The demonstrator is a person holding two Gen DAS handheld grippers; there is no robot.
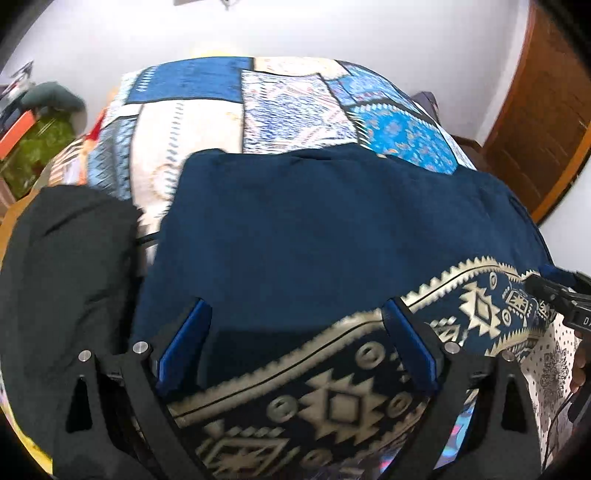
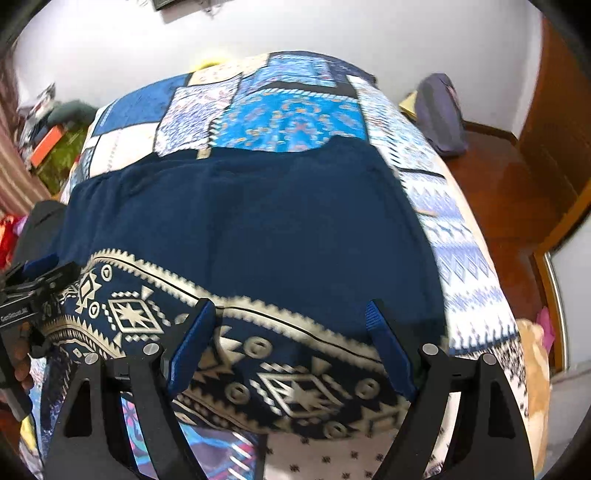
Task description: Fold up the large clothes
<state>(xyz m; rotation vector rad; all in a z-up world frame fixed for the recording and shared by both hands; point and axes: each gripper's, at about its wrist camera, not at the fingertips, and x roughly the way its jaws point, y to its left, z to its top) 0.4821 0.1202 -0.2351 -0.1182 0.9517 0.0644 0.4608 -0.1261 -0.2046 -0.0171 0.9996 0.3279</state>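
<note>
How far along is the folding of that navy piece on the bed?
Early. Done: the navy garment lies spread flat on the patchwork bedspread. In hand: the left gripper and right gripper, fingers open, hover over its patterned border. Left: grasping and every fold.

Both wrist cameras sit low and close over the navy garment (image 1: 332,229), facing twelve o'clock toward the white wall (image 2: 332,33). They share the garment's patterned border (image 2: 288,384) and patchwork bedspread (image 1: 295,107). Each catches the other gripper: right gripper (image 1: 554,291) at three o'clock, left gripper (image 2: 40,284) at nine.

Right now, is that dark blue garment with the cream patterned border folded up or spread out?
Spread out. The dark blue garment lies flat across the patchwork bedspread, its patterned border nearest both open grippers.
</note>
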